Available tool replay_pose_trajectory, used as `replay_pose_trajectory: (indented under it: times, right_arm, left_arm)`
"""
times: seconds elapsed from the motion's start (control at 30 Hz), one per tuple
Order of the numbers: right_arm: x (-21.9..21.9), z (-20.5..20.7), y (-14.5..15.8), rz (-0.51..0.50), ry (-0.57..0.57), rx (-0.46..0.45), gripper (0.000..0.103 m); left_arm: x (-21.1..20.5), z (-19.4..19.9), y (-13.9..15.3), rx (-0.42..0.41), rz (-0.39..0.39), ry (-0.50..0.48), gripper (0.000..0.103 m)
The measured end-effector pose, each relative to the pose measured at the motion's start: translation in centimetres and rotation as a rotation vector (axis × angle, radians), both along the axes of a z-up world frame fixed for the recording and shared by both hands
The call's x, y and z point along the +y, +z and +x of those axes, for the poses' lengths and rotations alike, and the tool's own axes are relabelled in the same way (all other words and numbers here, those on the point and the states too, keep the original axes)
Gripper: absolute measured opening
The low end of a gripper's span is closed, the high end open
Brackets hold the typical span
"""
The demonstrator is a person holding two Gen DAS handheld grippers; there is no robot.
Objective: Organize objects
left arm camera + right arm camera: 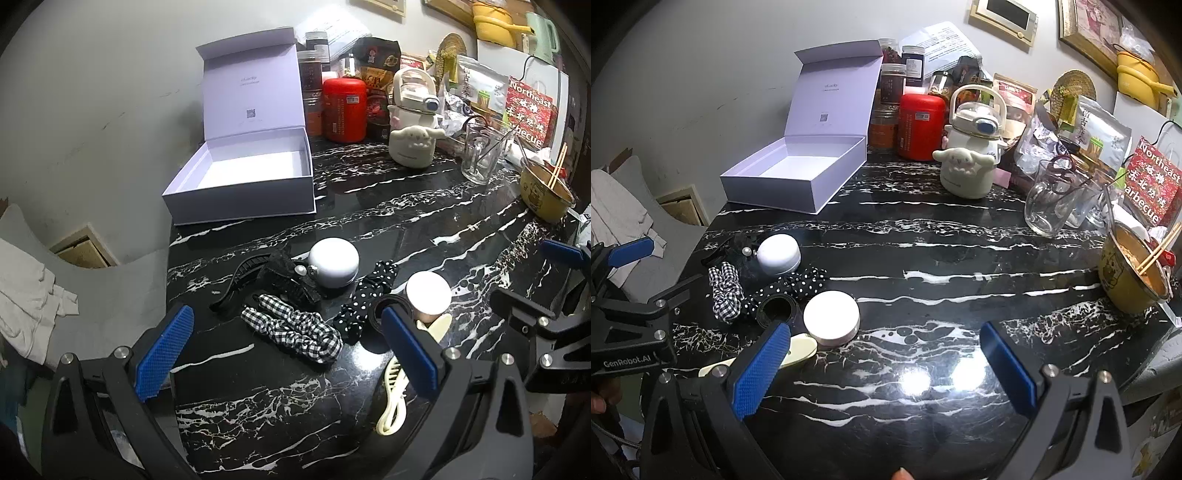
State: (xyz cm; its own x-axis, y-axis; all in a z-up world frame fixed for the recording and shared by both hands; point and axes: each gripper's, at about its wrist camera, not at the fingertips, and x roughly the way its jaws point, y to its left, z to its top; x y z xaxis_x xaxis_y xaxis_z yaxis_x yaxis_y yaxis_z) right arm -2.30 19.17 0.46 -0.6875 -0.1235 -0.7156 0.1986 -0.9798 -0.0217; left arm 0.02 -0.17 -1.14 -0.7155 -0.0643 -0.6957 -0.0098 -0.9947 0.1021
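An open lavender box (255, 173) (798, 173) stands empty at the table's back left. In front lie a white round case (334, 266) (778, 254), a black hair claw (255, 277), a gingham scrunchie (295, 330) (726, 291), a polka-dot scrunchie (364, 299) (790, 286), a black band (775, 310), a pink-white jar (428, 295) (832, 318) and a cream comb (393, 402) (798, 350). My left gripper (284, 354) is open above the gingham scrunchie. My right gripper (882, 373) is open over bare table, right of the jar.
Jars, a red canister (921, 127), a white character bottle (967, 162), glass mugs (1052, 203) and a yellow bowl with chopsticks (1134, 269) crowd the back and right. A grey chair with cloth (624, 218) is left of the marble table (960, 258).
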Motion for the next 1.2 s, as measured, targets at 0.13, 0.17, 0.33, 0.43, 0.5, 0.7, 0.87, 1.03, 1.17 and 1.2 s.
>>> replay_pose_trajectory:
  times: [0.13,0.17,0.33,0.43,0.5,0.7,0.87,1.03,1.17,1.2]
  right_arm:
    - [0.2,-0.3,-0.3,-0.003,-0.003,-0.015,0.103]
    - [0.1,-0.3,-0.3,-0.002,0.004,-0.009,0.103]
    - [-0.3,-0.2,-0.2,0.009,0.025,0.002,0.103]
    - [-0.5,-0.3,-0.5,0.001,0.03,-0.015,0.103]
    - [-0.5,-0.3,-0.6,0.001,0.033,-0.019,0.103]
    - [-0.7,-0.4,-0.6,0.008,0.035,-0.016,0.103]
    - [-1.1,-0.6,-1.1,0.009,0.054,-0.033,0.103]
    - [-1.0,-1.0,-1.2,0.01,0.059,-0.037,0.103]
    - [-1.1,-1.2,-1.4,0.009,0.066,-0.041,0.103]
    - [-1.2,-1.2,-1.5,0.009,0.069,-0.042,0.103]
  left_arm:
    - [-0.1,0.0,-0.3,-0.009,0.012,0.004,0.102]
    - [-0.1,0.0,-0.5,-0.011,0.009,0.004,0.102]
    - [-0.1,-0.3,-0.8,-0.024,-0.002,0.016,0.102]
    - [-0.1,-0.3,-0.9,-0.026,0.004,0.012,0.102]
    - [-0.1,-0.2,-1.0,-0.026,0.014,0.008,0.102]
    - [-0.2,-0.3,-1.0,-0.031,0.014,0.012,0.102]
    - [-0.3,-0.5,-1.1,-0.033,-0.006,0.021,0.102]
    - [-0.8,-0.5,-1.2,-0.033,0.018,0.044,0.102]
    - [-0.7,-0.5,-1.3,-0.039,0.016,0.032,0.102]
    - [-0.6,-0.5,-1.4,-0.043,0.005,0.031,0.102]
